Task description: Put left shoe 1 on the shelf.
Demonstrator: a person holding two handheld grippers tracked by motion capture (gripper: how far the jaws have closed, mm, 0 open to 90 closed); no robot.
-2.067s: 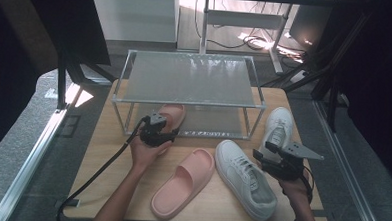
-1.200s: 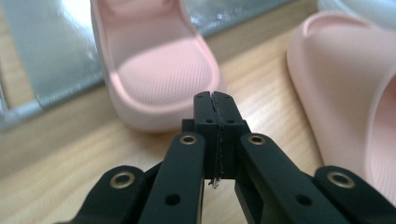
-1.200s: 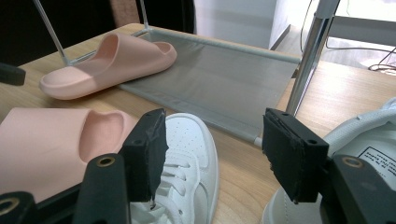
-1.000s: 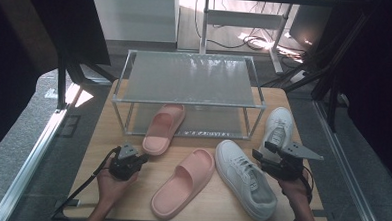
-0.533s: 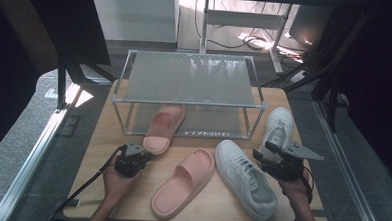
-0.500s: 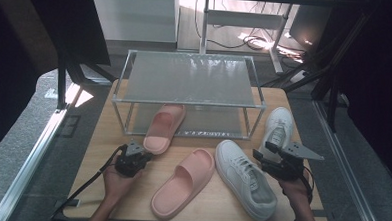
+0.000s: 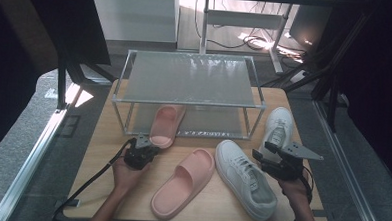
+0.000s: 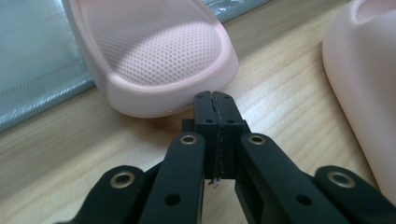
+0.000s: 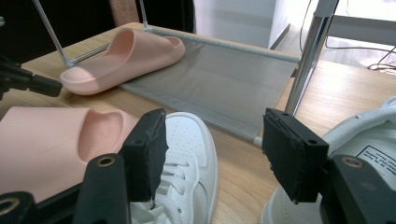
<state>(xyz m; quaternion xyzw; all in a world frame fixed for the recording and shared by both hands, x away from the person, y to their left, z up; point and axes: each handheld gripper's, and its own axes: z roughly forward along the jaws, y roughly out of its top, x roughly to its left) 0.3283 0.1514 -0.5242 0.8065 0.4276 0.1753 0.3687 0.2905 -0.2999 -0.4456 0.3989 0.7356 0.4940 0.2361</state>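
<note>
Pink slide [image 7: 166,125], in the high view: lies toe-first on the lower shelf of the wire rack [image 7: 184,104], heel hanging out over the table [image 7: 99,151]. Sits just ahead of the left gripper [image 7: 143,144], near its heel. Pairs with a second slide [image 7: 183,182] nearer the table's front edge, beside a white sneaker [image 7: 246,179]. Finds the right gripper [image 7: 262,150] off at the far side, between that sneaker and another sneaker [image 7: 278,129].

In the left gripper view: shows the left fingers pressed fully together, holding nothing, tips low over the wood and just short of the heel rim. Looks like moulded foam, so probably light, springy and slightly grippy, with a dimpled footbed. Suggests taking hold at the thick heel wall, or across the strap band; likely squashes a little under the pads rather than slipping.

In the right gripper view: shows the right fingers spread wide and empty above the white sneaker's laces, the pink slide well apart on the grey shelf mesh.
</note>
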